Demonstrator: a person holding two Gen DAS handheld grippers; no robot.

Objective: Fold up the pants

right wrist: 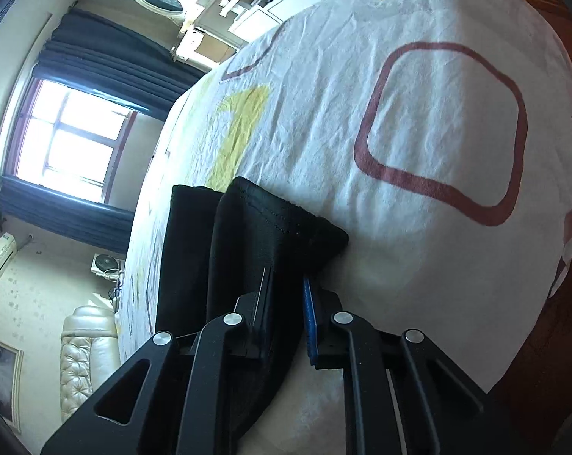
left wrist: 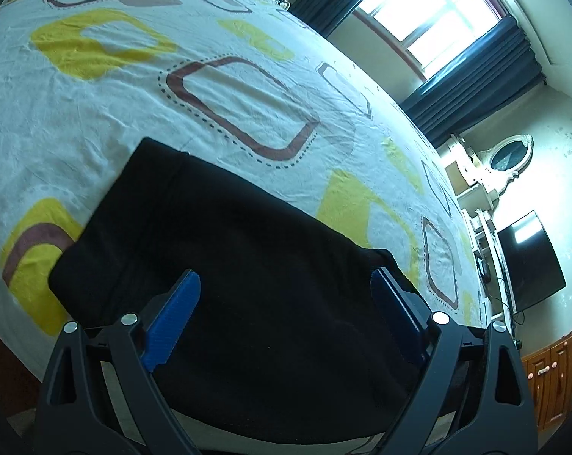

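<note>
Your left claw (left wrist: 286, 284) hung wide apart over the black pants (left wrist: 210, 235) near the bed's (left wrist: 96, 121) edge while your right claw (right wrist: 287, 284) clamped their hem, so lifting that fold evenly looked wise.

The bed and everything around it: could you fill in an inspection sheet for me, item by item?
Surface: bedsheet, white with yellow and maroon shapes, lightly wrinkled.
Job's things: black pants lying folded on the sheet; one end lifted in the right wrist view.
Clutter: nothing seen on the sheet.
Grippers: left gripper open above the pants, nothing between its jaws; right gripper shut on pants fabric.
Cables: thin wires by the television.
Surroundings: window with dark blue curtains, oval mirror, cream padded headboard.
</note>
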